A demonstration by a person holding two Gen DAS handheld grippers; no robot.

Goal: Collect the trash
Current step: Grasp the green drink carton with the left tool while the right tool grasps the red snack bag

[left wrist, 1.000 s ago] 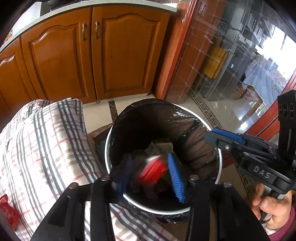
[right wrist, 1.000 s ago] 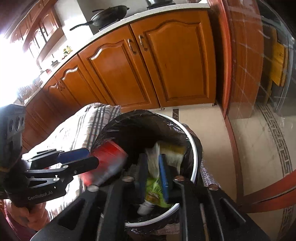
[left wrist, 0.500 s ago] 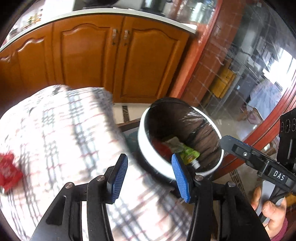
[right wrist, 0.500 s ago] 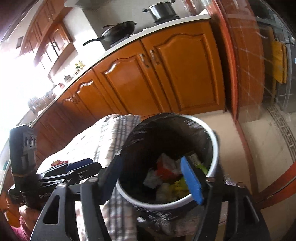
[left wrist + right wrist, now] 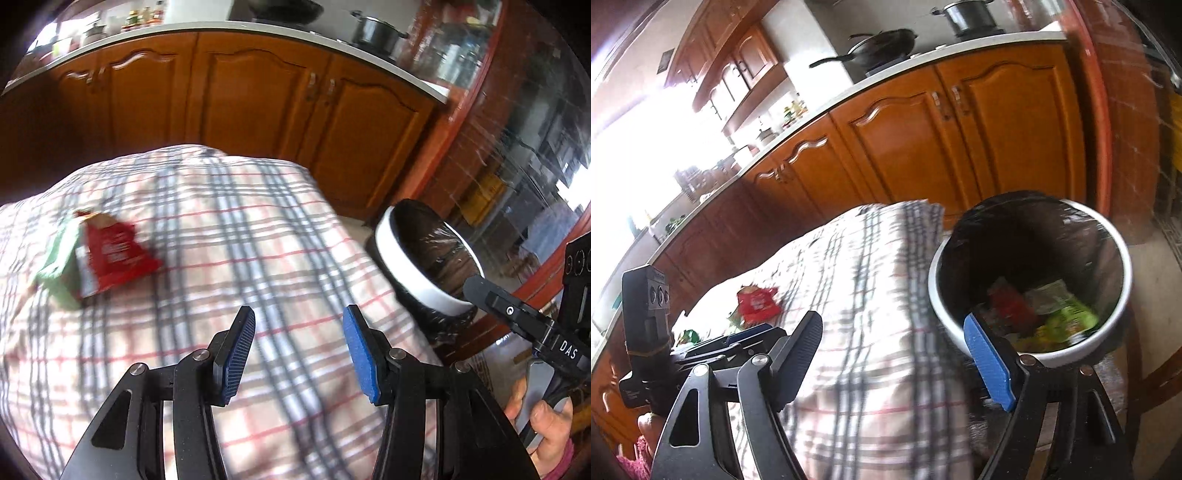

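**Both grippers empty above a checked tablecloth, trash bin at the table's edge**

Two fisheye views look down along handheld tongs in a kitchen with orange-brown wooden cabinets (image 5: 258, 107) and a pale countertop.

In the left wrist view, the left gripper (image 5: 297, 354) hangs over a table covered by a checked tablecloth (image 5: 258, 240) in white, grey and red. Its blue-padded jaws stand partly apart with nothing between them. On the cloth, up and to the left of the jaws and well apart from them, lies a red wrapper (image 5: 114, 254) resting partly on a green wrapper (image 5: 59, 273); both are blurred. At the right, beside the table's edge, stands a white-rimmed trash bin (image 5: 413, 273) lined with a black bag. Further right, the other gripper's black body pokes into view, with a hand (image 5: 543, 432) around its handle.

In the right wrist view, the right gripper (image 5: 897, 354) has its jaws spread wide and empty; they have just been opening. Its right pad overlaps the near rim of the trash bin in the picture, while its left finger sits over the cloth. Inside the bin lie discarded wrappers (image 5: 1045, 310), red, green and pale, in a loose heap at the bottom. The left gripper appears at the lower left of this view. Beyond it, on the cloth, the red wrapper is visible again, with green scraps (image 5: 689, 336) near it. A dark pan (image 5: 882, 44) and a metal pot (image 5: 967, 14) sit on the counter behind.
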